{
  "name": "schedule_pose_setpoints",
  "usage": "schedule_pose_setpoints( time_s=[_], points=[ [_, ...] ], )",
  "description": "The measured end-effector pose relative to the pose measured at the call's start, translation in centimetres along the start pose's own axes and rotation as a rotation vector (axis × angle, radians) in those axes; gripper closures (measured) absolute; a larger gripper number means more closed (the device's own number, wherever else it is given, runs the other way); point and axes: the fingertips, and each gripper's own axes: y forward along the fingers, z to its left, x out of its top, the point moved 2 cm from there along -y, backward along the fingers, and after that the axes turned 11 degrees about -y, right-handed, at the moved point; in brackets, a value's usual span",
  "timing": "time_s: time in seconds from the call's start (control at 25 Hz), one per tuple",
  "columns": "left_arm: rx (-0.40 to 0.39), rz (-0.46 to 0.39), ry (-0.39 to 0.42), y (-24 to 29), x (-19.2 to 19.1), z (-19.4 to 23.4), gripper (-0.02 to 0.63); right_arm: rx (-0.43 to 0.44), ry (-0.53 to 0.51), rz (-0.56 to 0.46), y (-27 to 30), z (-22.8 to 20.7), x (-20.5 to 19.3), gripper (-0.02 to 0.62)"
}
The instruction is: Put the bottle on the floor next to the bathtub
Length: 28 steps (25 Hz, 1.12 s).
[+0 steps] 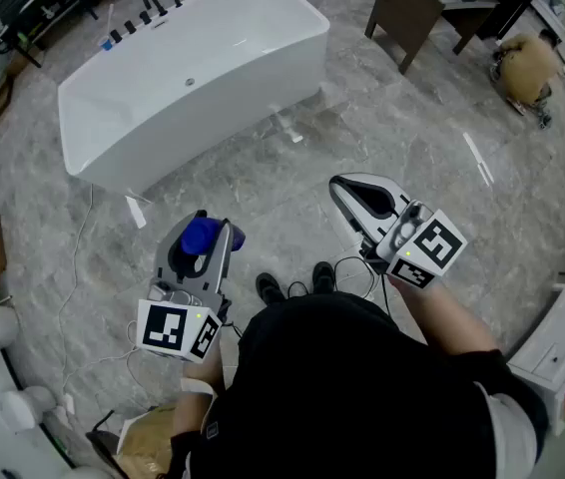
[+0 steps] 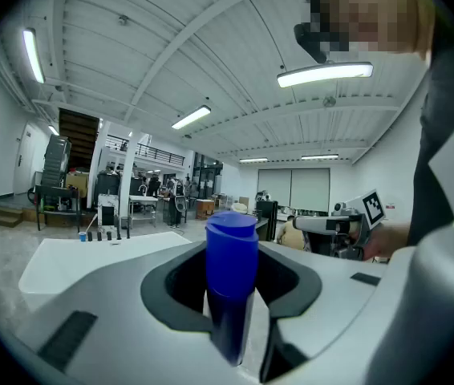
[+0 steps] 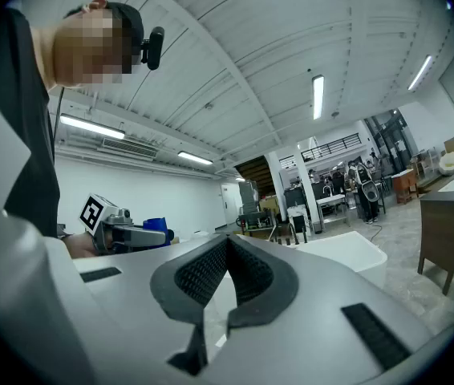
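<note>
Grey marble floor point(image 1: 412, 138); dark wooden table point(image 1: 407, 8); ceiling striplights point(image 2: 325, 74).

The blue bottle point(image 2: 231, 279) stands upright, clamped between the fingers of the left gripper point(image 1: 203, 226), with its flat cap above them, over the grey marbled floor point(image 1: 382, 138). The white freestanding bathtub point(image 1: 203, 108) stands far left, well apart from the bottle, with dark taps point(image 1: 153, 6) at its far end.

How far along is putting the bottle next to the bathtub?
Picked up: the left gripper is clamped on the blue bottle. In hand: it is held above the floor, short of the bathtub. Left: set it on the floor beside the bathtub and let go.
</note>
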Motion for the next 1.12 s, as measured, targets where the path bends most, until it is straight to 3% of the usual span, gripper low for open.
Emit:
schedule_pose_setpoints(
  time_s=[0.48, 0.92, 1.12],
  points=[
    [0.008, 0.004, -0.015, 2.9, -0.4, -2.3, 0.453, 0.017, 0.015, -0.023, -2.4, -3.0, -0.1, 0.568],
    [0.011, -0.005, -0.018, 7.5, -0.4, -6.8, 0.453, 0.01, 0.078, -0.062, -7.7, -8.5, -0.8, 0.568],
    [-0.003, 0.012, -0.016, 10.0, -0.5, -6.5, 0.453, 0.01, 0.12, -0.05, -7.5, -10.7, -1.6, 0.568]
  ],
)
